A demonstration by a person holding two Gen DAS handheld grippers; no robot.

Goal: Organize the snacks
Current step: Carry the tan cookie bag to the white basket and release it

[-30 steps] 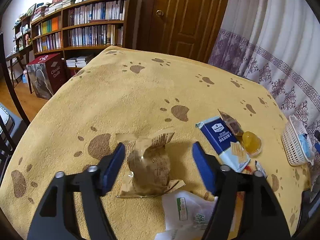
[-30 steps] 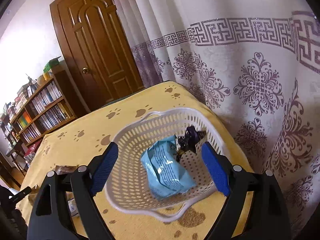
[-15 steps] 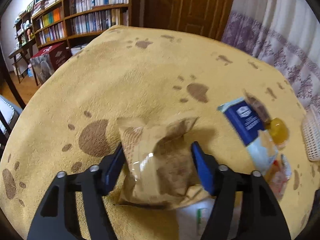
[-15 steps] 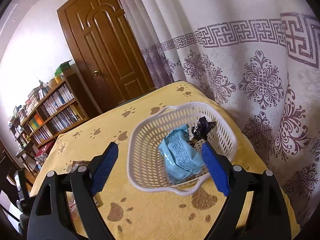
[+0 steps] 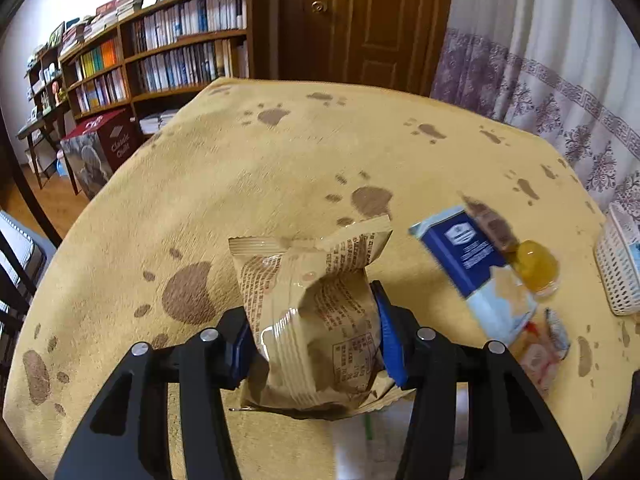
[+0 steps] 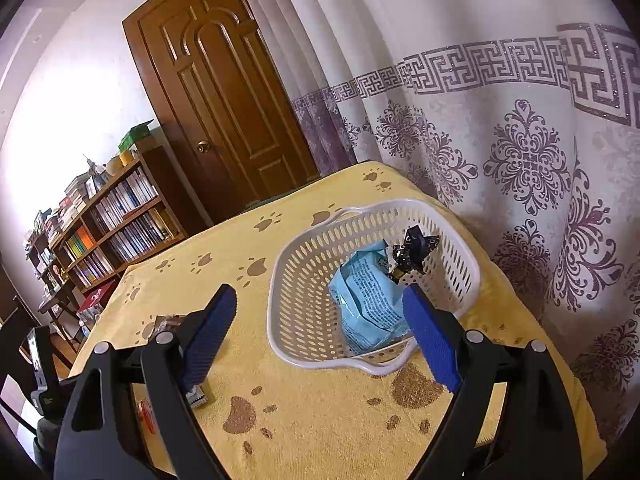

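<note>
On the yellow cloth [image 5: 280,168], the white basket [image 6: 304,280] sits by the curtain, and my right tongs [image 6: 316,336] hang wide and empty near it. My left tongs [image 5: 316,344] are closing on the brown snack bag [image 5: 312,312], its front end tipped up. I should squeeze softly, lift it clear, then carry it over the basket.

Bookshelves [image 5: 168,56], wooden door [image 6: 224,104], patterned curtain [image 6: 500,120]

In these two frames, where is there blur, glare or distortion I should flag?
Left wrist view: the blue cracker packet and orange jelly cup are smeared by motion blur; glare streaks the brown snack bag. Right wrist view: sharp, the white basket crisp, but the wall beside the door is overexposed. Both bend at the edges, fisheye.
</note>
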